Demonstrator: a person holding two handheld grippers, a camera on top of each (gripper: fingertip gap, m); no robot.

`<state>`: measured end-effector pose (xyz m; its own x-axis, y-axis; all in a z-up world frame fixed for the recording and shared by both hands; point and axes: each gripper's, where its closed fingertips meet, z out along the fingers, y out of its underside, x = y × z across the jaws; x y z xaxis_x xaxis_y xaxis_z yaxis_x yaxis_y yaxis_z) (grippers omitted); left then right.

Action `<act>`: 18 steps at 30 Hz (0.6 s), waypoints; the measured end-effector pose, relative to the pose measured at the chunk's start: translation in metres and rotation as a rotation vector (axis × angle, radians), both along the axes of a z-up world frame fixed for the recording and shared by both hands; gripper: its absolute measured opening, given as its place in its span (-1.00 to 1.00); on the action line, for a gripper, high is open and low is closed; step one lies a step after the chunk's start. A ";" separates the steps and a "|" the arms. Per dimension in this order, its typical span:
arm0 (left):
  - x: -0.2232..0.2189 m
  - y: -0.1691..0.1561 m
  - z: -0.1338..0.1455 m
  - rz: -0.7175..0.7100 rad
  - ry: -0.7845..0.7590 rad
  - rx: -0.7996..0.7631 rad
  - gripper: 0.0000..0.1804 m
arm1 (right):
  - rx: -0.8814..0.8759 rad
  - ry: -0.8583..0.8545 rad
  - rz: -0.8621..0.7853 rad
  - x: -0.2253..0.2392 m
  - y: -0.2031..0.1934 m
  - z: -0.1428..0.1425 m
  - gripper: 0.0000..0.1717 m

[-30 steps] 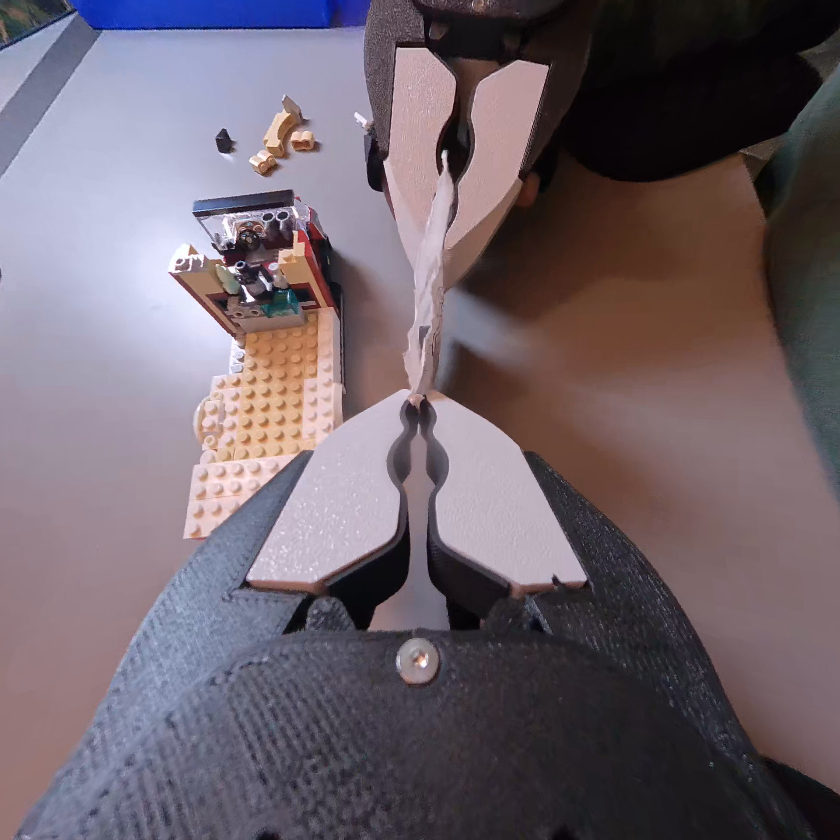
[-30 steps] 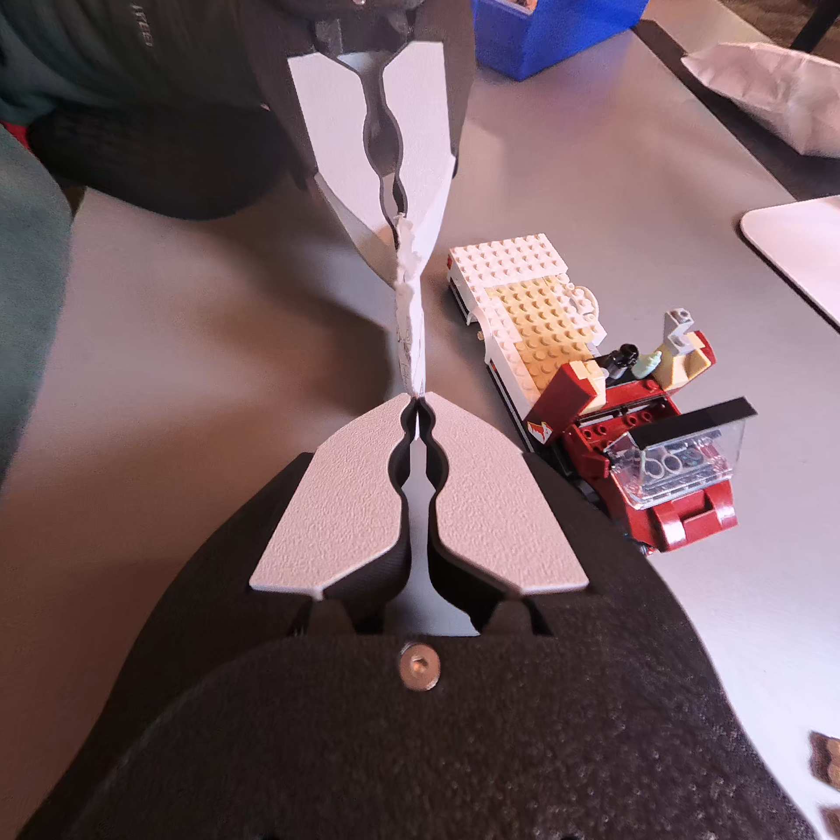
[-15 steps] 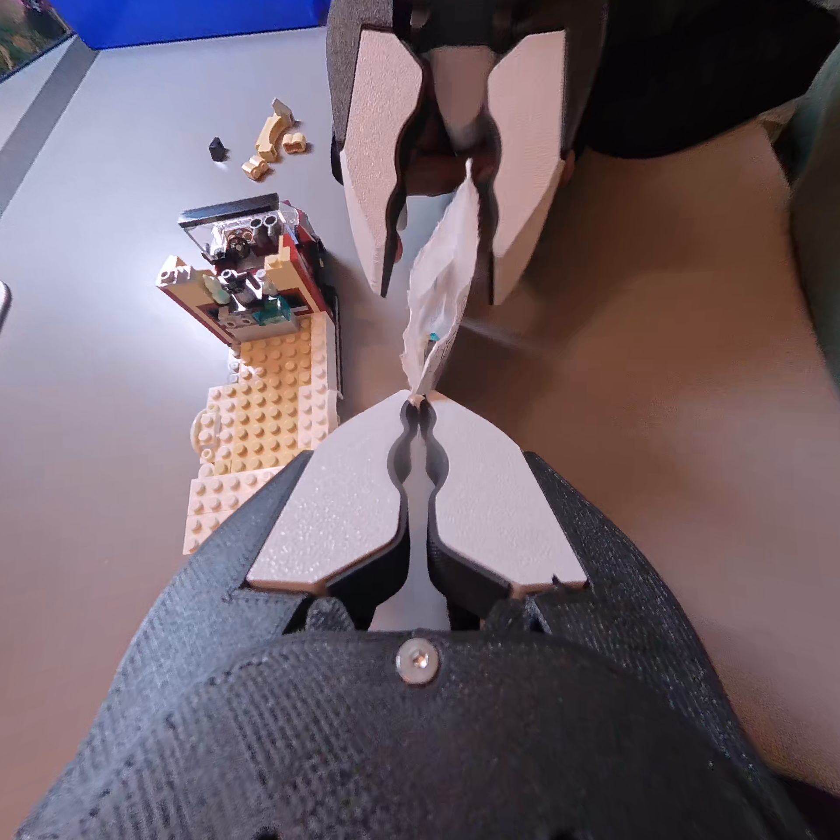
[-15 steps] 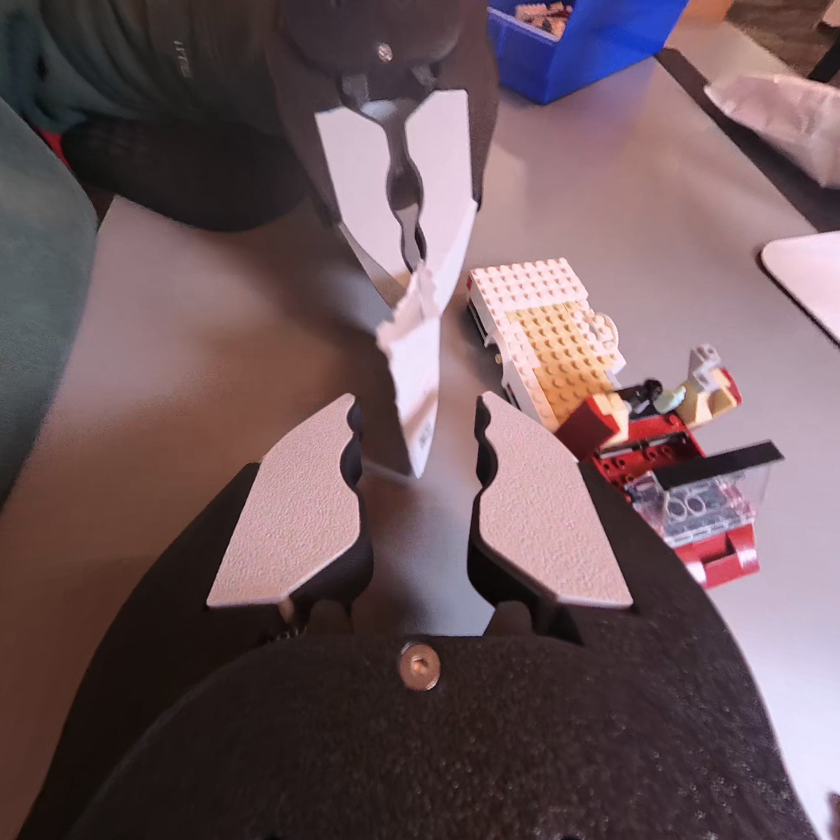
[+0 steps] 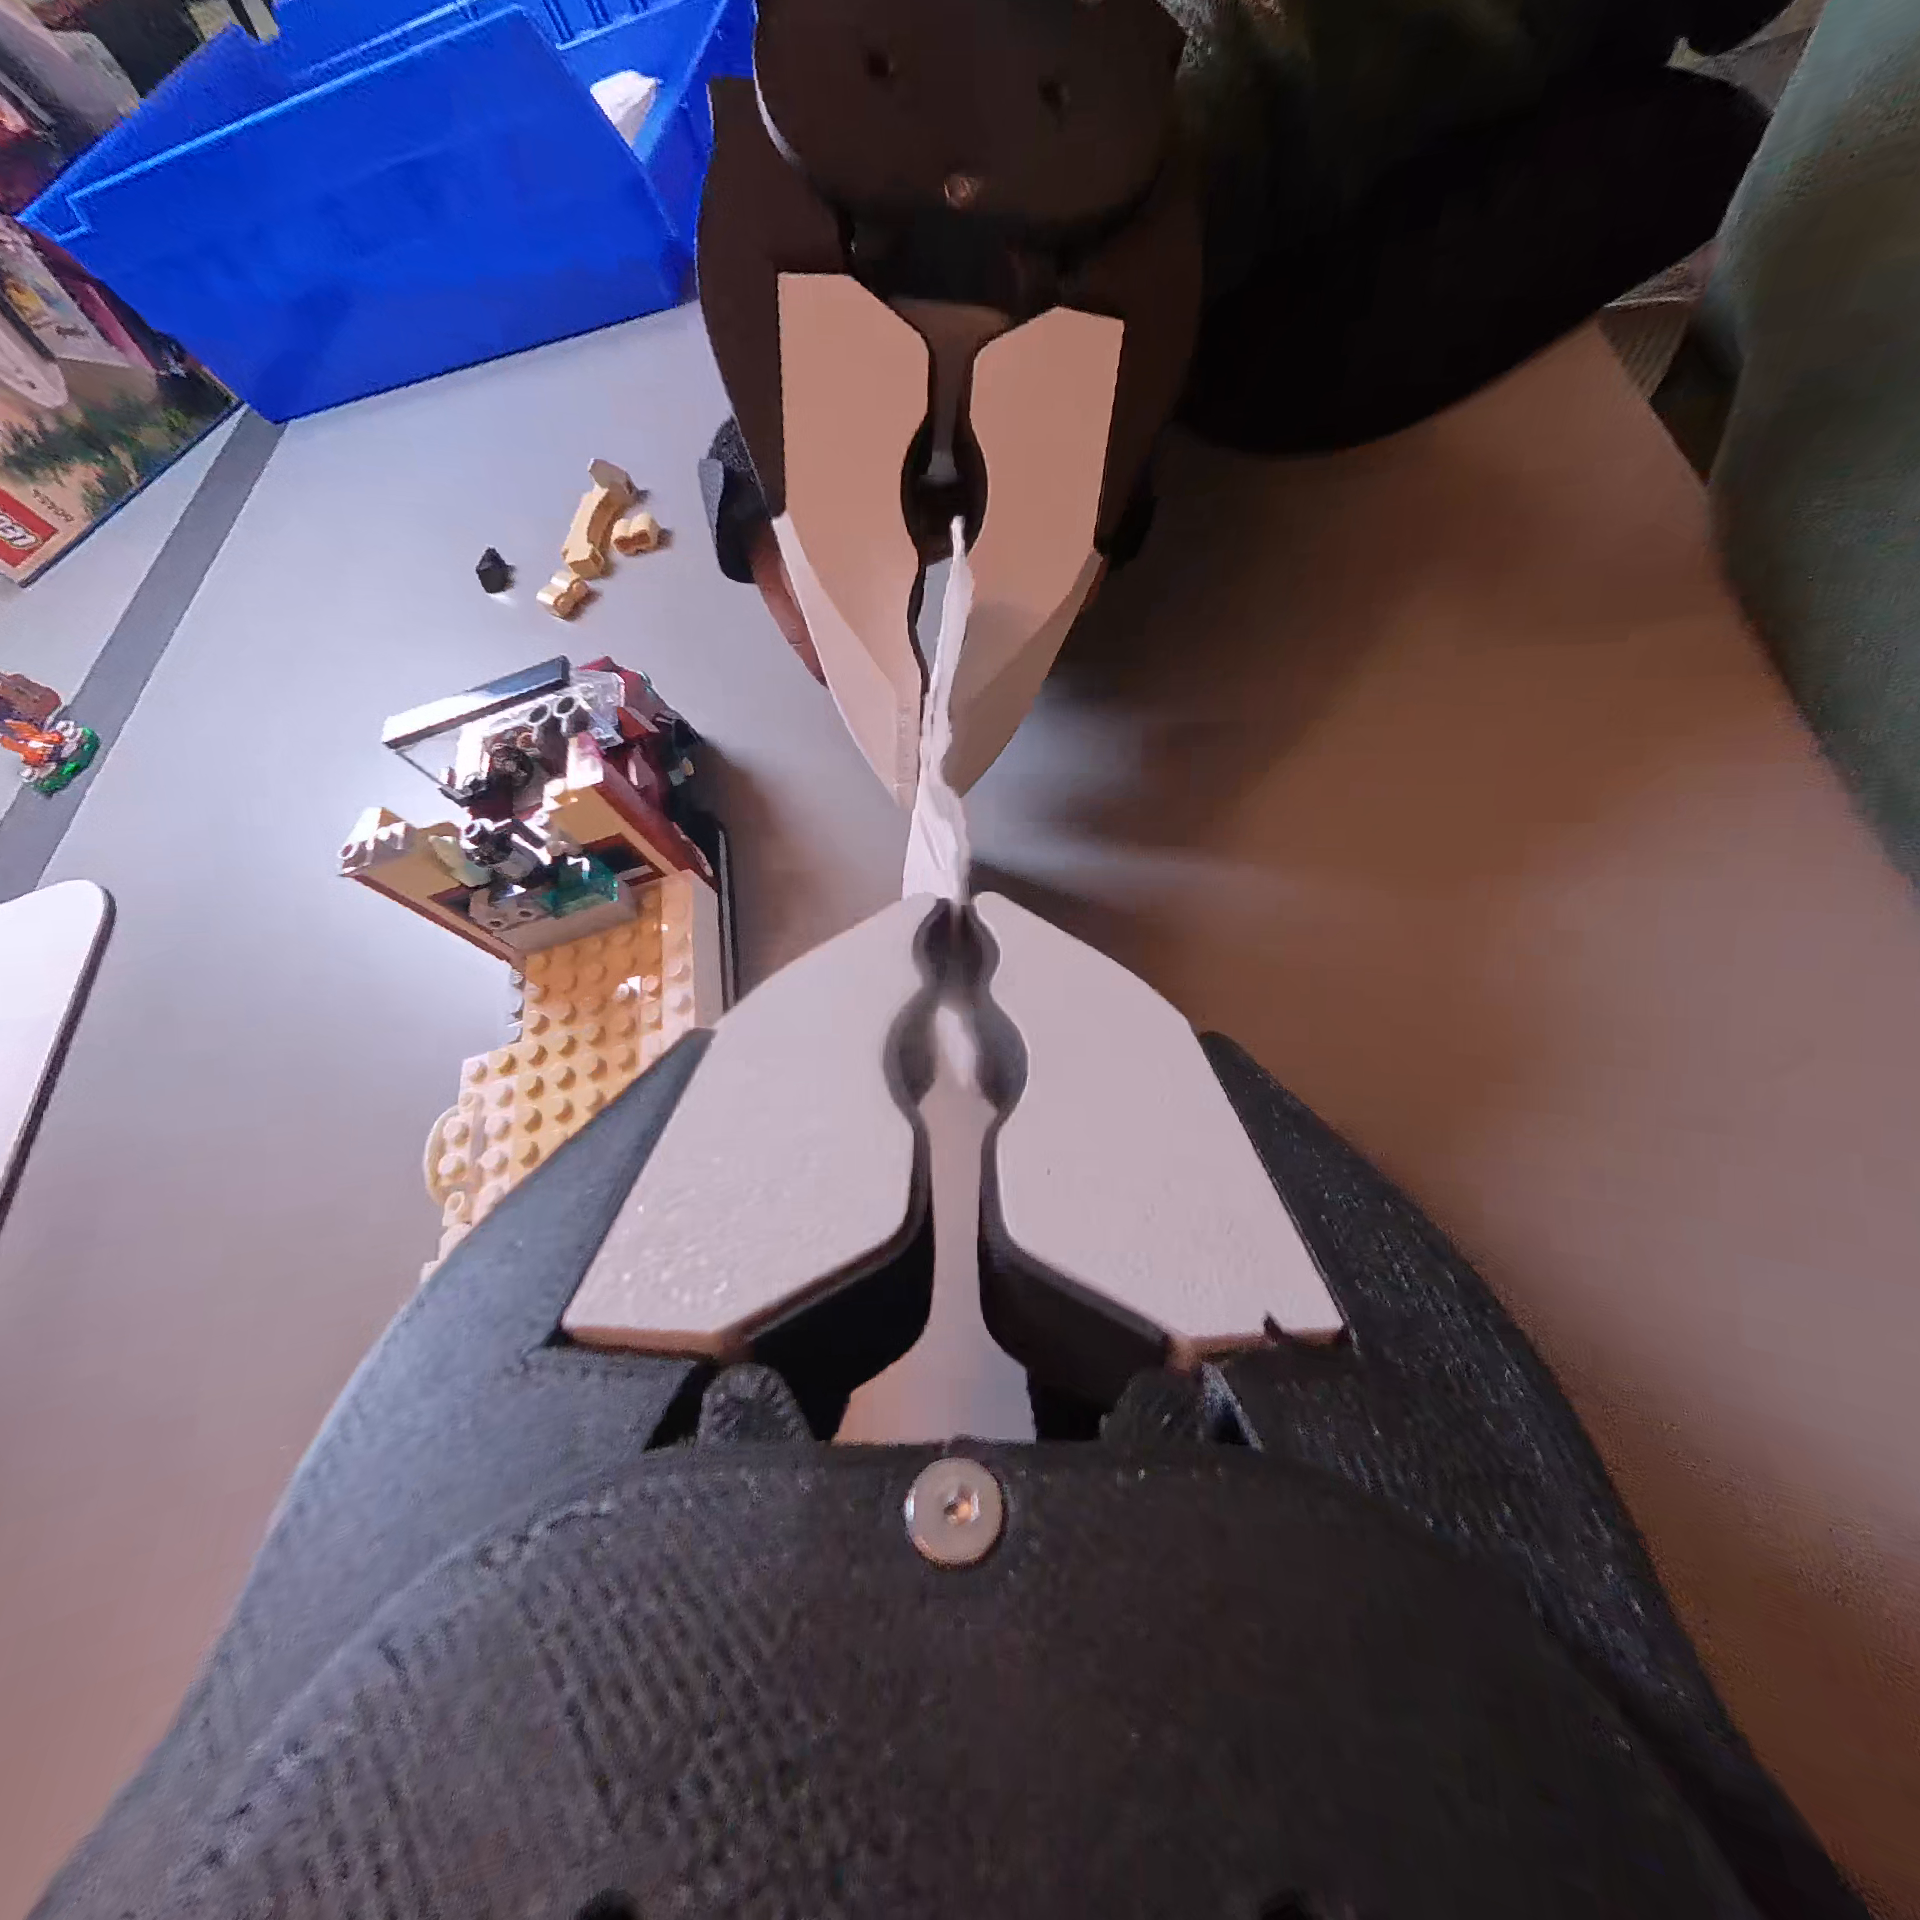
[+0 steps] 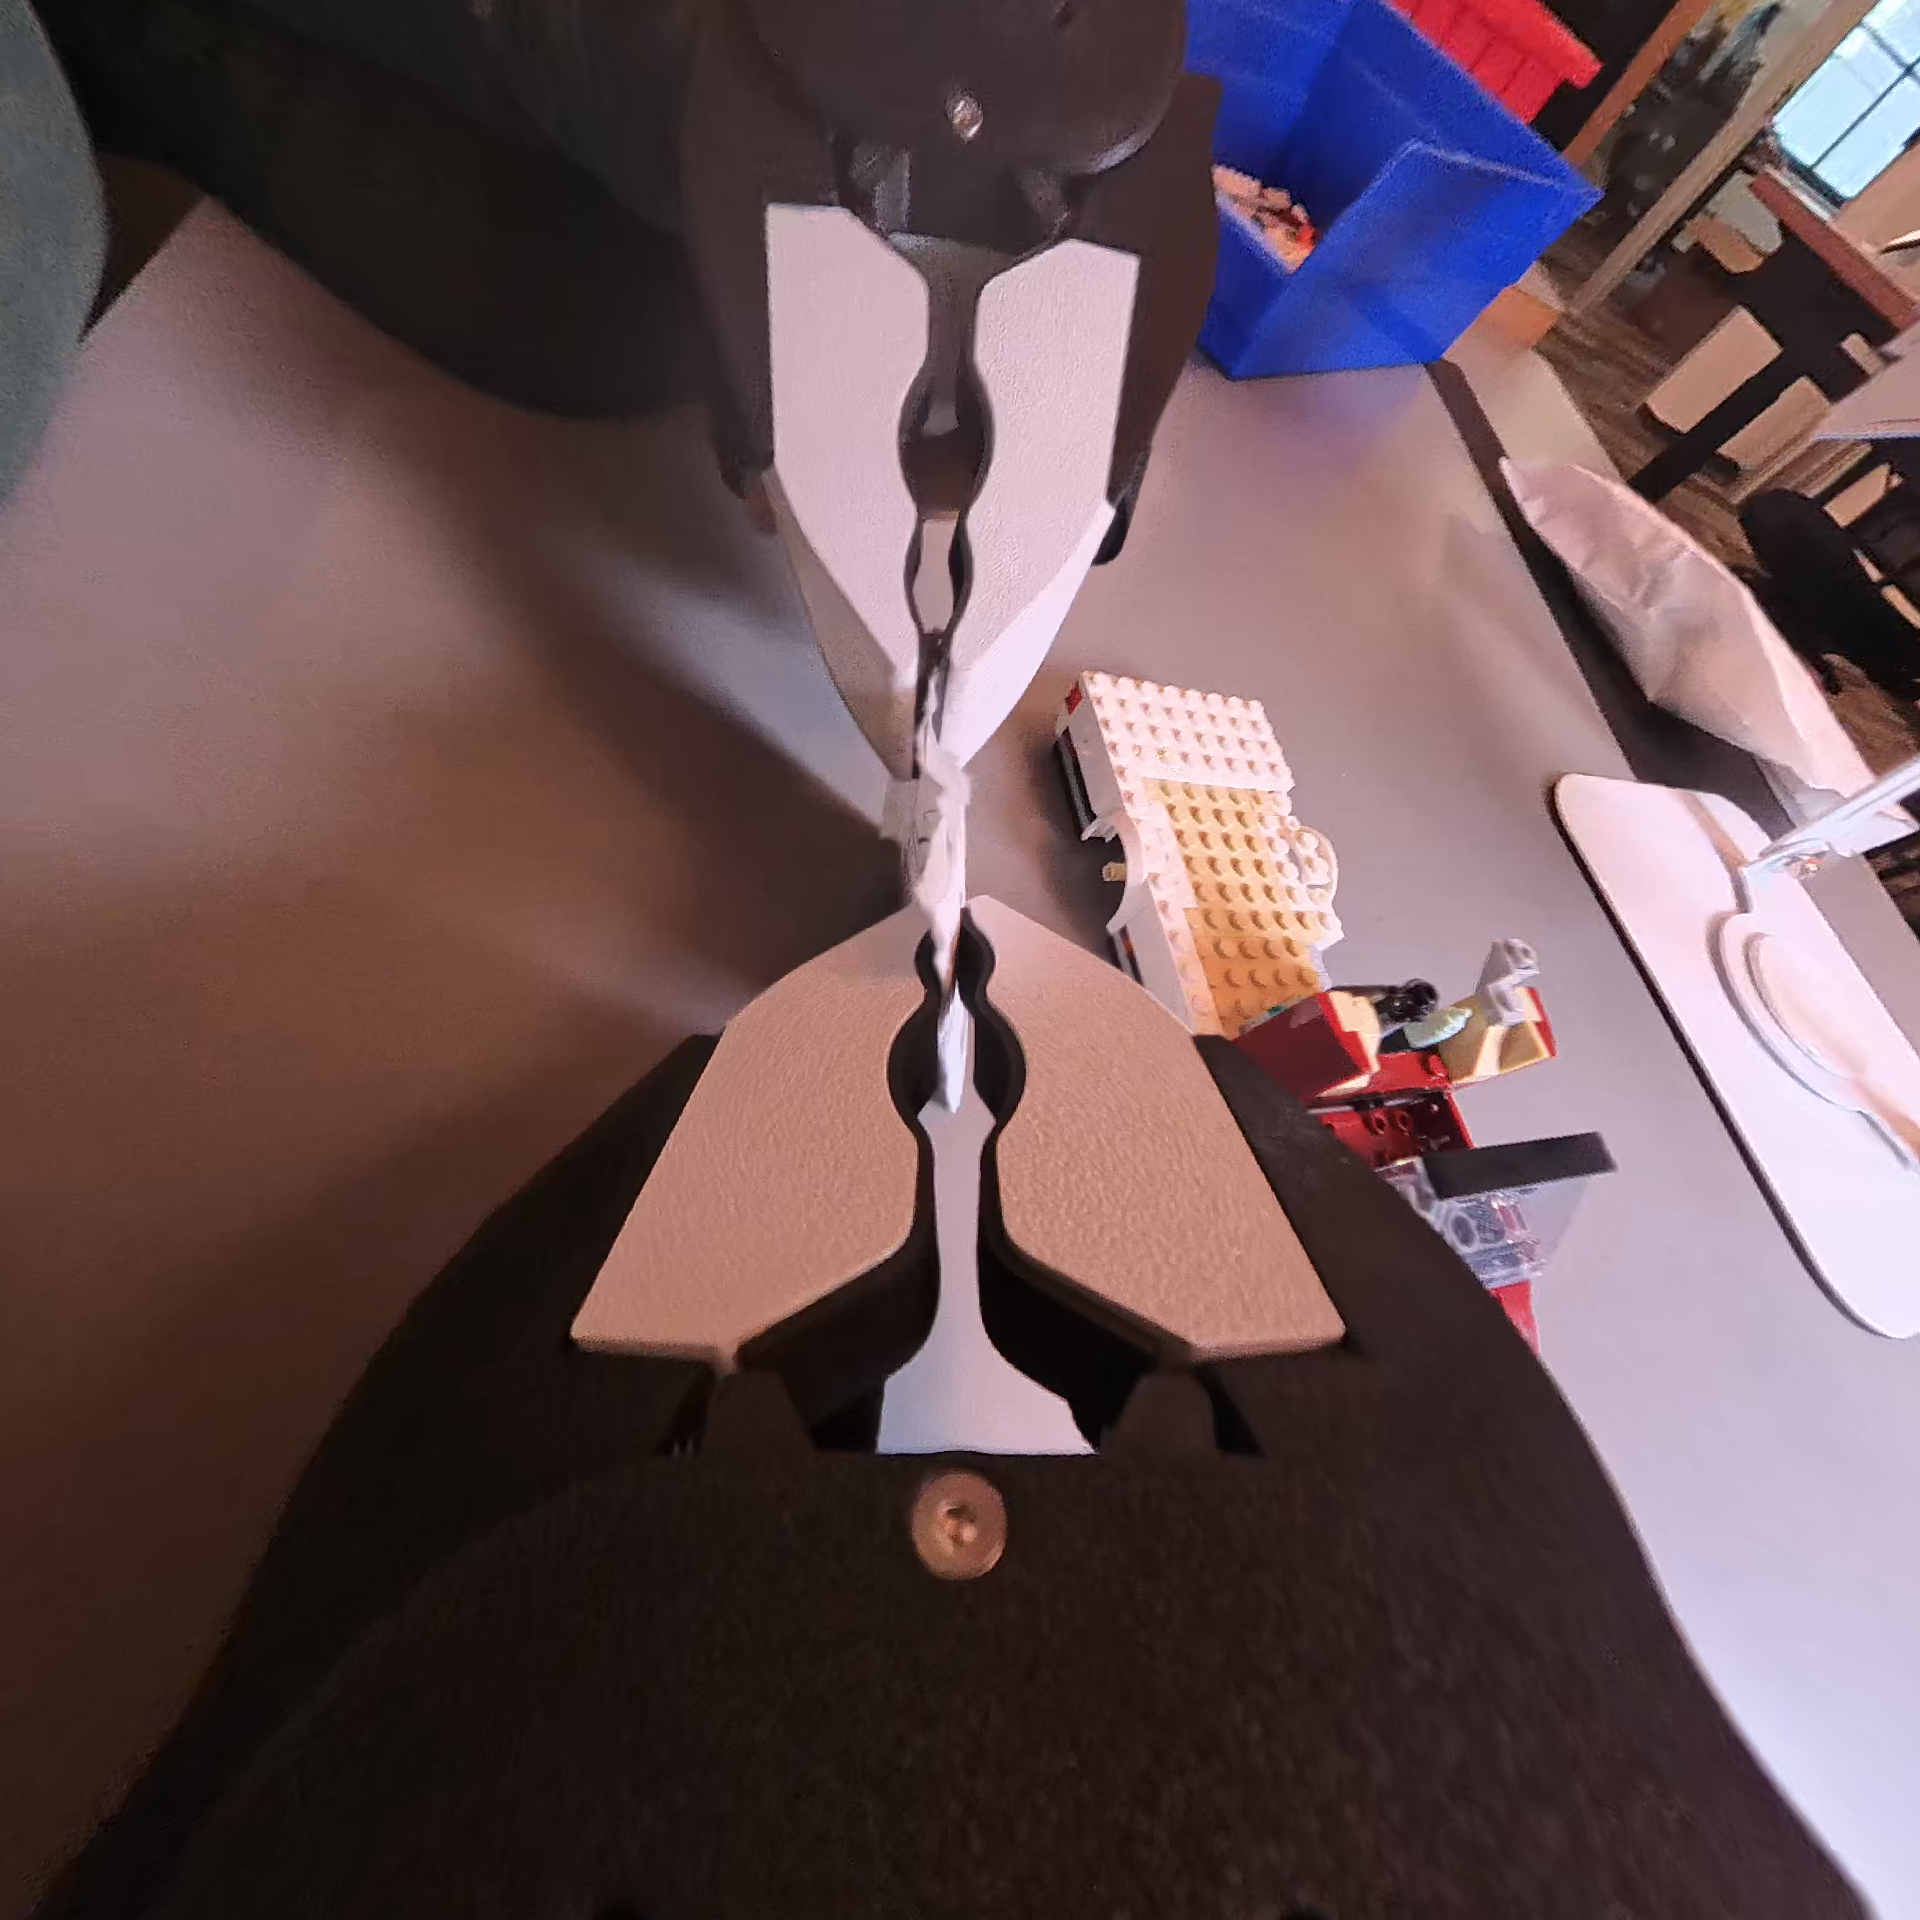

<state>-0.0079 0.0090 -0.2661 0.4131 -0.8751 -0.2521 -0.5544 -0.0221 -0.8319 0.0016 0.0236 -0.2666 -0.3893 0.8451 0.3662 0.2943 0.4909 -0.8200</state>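
Note:
My left gripper (image 5: 951, 906) is shut on one end of a small crumpled white paper packet (image 5: 940, 769). My right gripper (image 6: 951, 920) is shut on the packet's other end (image 6: 935, 831), with paper reaching back between its fingers. The two grippers face each other tip to tip above the grey table, and the packet is stretched and twisted between them. The right gripper also shows in the left wrist view (image 5: 920, 748), and the left gripper shows in the right wrist view (image 6: 930, 717). A brick-built vehicle (image 5: 582, 904) in tan, white and dark red lies on the table beside them; it also shows in the right wrist view (image 6: 1247, 894).
Several loose tan and black pieces (image 5: 582, 545) lie beyond the vehicle. A blue bin (image 5: 395, 208) stands at the back, also seen in the right wrist view (image 6: 1371, 197). A white tray (image 6: 1745, 1018) and a crumpled white bag (image 6: 1683, 623) lie to the right. A person's dark sleeve (image 5: 1403, 239) is behind. Only a small space, under 4 cm, lies between the two pairs of fingers.
My right gripper opened, moved further along the packet and shut on it again with a deeper hold. My left gripper kept its hold throughout. Both grippers rose a little.

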 end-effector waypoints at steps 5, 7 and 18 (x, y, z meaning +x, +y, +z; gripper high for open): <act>0.001 -0.006 -0.017 0.019 -0.006 -0.223 -1.00 | -0.020 -0.130 0.040 0.007 -0.008 -0.018 -0.98; 0.003 -0.009 -0.024 0.023 0.011 -0.260 -1.00 | -0.027 -0.155 0.042 0.009 -0.012 -0.021 -0.92; -0.003 -0.013 -0.032 0.128 -0.191 -0.655 -0.98 | -0.611 -0.527 -0.117 0.012 -0.021 -0.029 -1.00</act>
